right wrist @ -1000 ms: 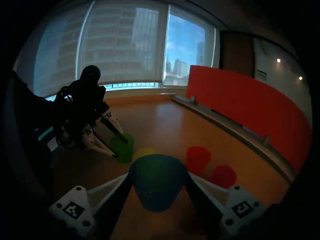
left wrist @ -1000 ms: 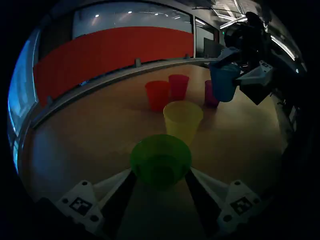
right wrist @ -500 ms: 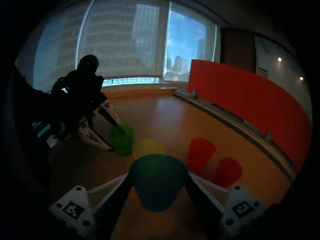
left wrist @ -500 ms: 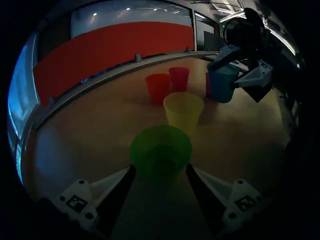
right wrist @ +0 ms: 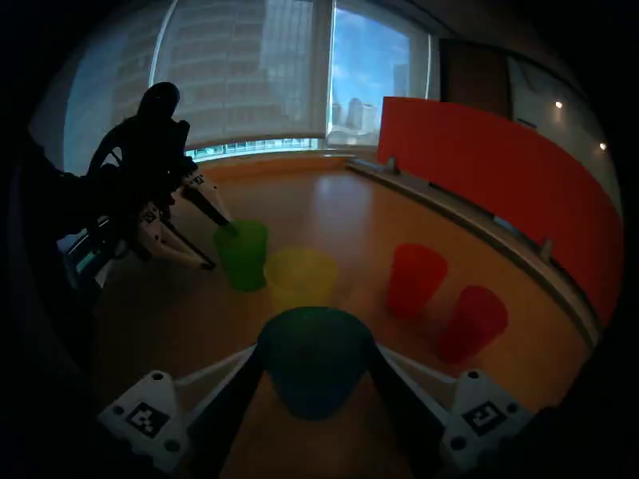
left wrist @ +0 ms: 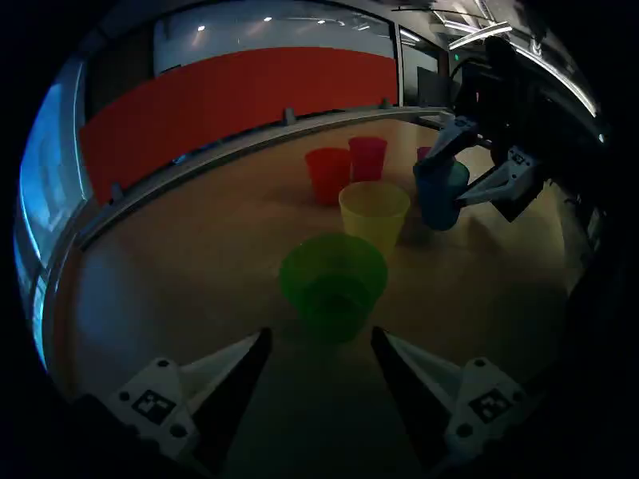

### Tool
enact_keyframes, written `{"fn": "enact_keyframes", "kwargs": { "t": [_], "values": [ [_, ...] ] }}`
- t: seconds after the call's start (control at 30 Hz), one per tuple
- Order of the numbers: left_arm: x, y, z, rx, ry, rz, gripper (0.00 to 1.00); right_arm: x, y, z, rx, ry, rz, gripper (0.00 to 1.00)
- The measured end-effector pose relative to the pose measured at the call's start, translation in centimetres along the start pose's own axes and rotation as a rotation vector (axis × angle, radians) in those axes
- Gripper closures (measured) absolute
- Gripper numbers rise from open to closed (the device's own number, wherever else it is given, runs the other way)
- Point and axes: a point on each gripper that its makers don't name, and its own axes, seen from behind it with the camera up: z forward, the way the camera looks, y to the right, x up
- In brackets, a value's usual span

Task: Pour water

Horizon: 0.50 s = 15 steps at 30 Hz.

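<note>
the green cup [left wrist: 334, 283] has left the left claw [left wrist: 319, 334] and now stands on the table [left wrist: 176, 263] just past its fingertips; half a second ago it sat between them; the blue cup [right wrist: 315, 363] has come down lower, just beside the yellow cup [left wrist: 373, 214]; the left claw is spread wide, gripping nothing; the right claw [right wrist: 315, 351] is clamped on the blue cup, both fingers against its sides, the cup upright; whether it rests on the table i cannot tell; a red cup [right wrist: 414, 278] and a darker red cup [right wrist: 473, 319] stand beyond
</note>
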Motion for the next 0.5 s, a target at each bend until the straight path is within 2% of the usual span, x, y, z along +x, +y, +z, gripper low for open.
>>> {"fn": "enact_keyframes", "kwargs": {
  "t": [0.2, 0.5],
  "values": [
    [-0.1, -0.6, -0.7, 0.013, 0.015, -0.024, 0.07, -1.0, -0.1, 0.6, -0.001, -0.020, 0.002, 0.08],
    [-0.3, -1.1, -1.1, 0.025, 0.021, -0.027, 0.07, -1.4, -0.1, 0.7, 0.000, -0.022, 0.005, 0.08]
  ]
}}
